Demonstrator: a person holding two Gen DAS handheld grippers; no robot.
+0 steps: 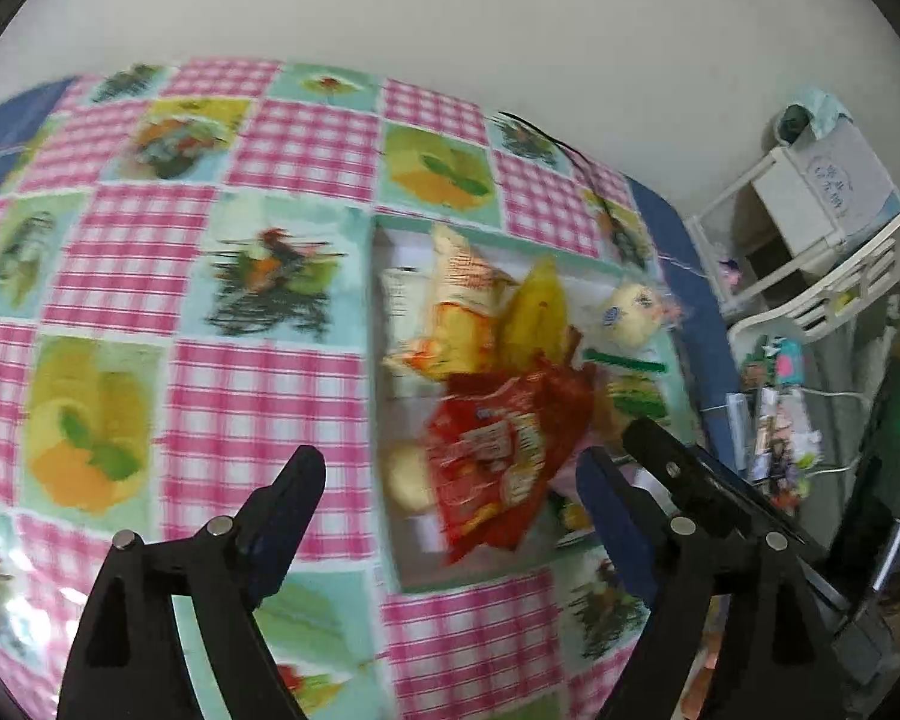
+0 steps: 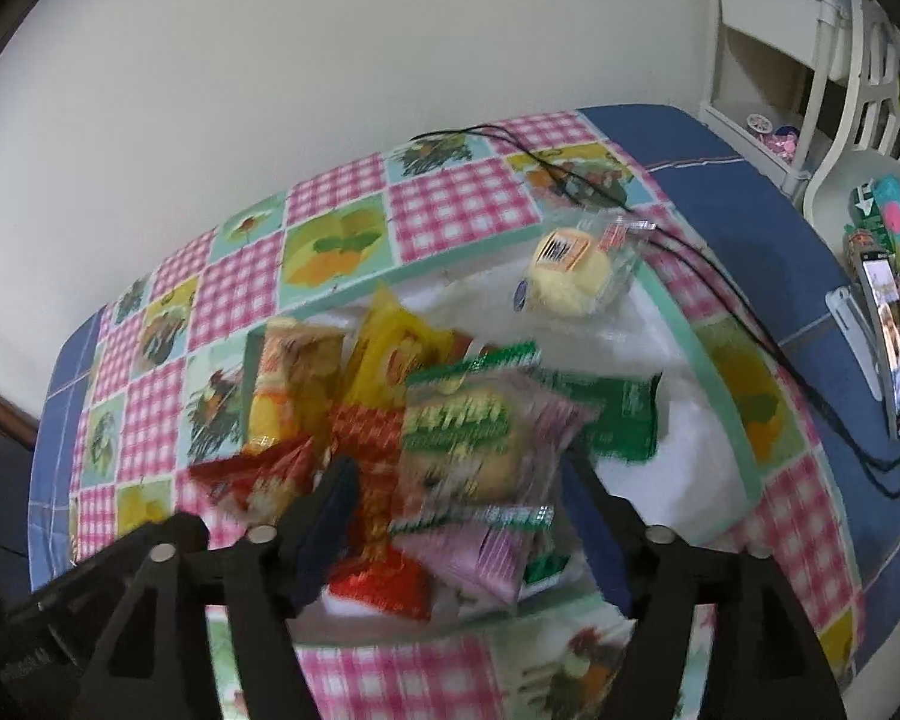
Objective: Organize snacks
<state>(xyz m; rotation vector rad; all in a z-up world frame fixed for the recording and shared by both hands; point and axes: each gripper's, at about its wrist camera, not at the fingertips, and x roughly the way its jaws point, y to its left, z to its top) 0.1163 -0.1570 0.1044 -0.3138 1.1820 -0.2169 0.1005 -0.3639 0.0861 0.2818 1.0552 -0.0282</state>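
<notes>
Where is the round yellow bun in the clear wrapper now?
In the right wrist view, the bun lies alone at the tray's far right corner, beyond the snack pile and beside the black cable.

Left wrist view: looks steeply down along its own fingers onto the checked tablecloth, close above it, with the white tray of snack packets off to its right. Right wrist view: looks steeply down from close above the same tray, packets centred. Both views share the tray, the packets, the wall and the white shelf.
</notes>
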